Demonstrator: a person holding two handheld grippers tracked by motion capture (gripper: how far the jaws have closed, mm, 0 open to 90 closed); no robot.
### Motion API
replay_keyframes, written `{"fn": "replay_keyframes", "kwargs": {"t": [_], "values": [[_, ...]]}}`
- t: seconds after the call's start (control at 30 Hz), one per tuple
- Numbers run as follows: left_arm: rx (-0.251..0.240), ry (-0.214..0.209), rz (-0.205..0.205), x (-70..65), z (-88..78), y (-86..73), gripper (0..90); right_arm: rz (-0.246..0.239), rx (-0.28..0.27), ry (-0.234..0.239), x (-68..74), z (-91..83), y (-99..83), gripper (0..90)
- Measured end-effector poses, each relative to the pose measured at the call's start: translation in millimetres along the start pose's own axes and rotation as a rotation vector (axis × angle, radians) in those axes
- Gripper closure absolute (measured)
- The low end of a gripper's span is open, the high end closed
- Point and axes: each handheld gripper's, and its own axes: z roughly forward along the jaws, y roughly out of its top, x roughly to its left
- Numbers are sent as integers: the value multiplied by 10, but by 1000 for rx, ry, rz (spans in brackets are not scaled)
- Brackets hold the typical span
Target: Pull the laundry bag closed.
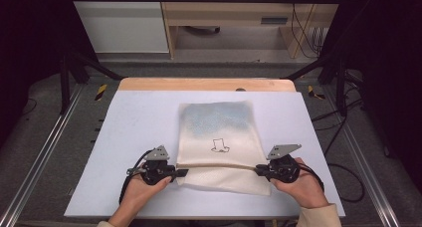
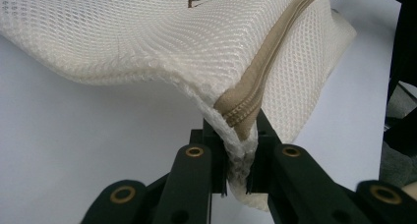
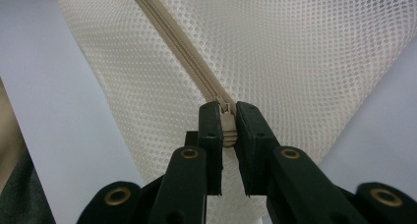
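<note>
A cream mesh laundry bag (image 1: 219, 137) lies flat on the white table top, with a small drawn figure on it and a tan zipper (image 1: 219, 164) running across near its front edge. My left gripper (image 1: 183, 172) is shut on the bag's left end, where the zipper stops; the mesh (image 2: 147, 32) rises from between its jaws. My right gripper (image 1: 259, 169) is shut on the zipper pull (image 3: 226, 121) at the bag's right end, and the closed zipper (image 3: 182, 52) runs away from it. A hand holds each gripper from the near side.
The white table top (image 1: 139, 117) has a wooden strip along its far edge. Metal rails run along both sides. Beyond the table stand a cabinet and a wooden desk with hanging cables. Bare table lies left and right of the bag.
</note>
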Motion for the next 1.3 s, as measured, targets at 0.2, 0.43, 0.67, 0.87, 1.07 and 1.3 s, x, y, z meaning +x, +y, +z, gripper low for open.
{"fn": "replay_keyframes", "kwargs": {"t": [0.2,0.43,0.67,0.87,1.07,1.3], "values": [[-1,2,2,-6,1,0,821,4,-5,3,1,-13,-14,820],[-3,1,3,-7,-1,1,821,9,-6,-3,-17,-35,-46,820],[-6,2,3,-4,-9,3,820,17,-5,-5,-30,-51,-74,820],[-9,4,3,-3,-14,5,820,20,-10,-6,-38,-64,-90,820],[-9,6,6,-5,-14,5,820,20,-9,-11,-48,-75,-106,820],[-13,5,6,-8,-18,7,821,25,-11,-11,-53,-83,-121,820]]}}
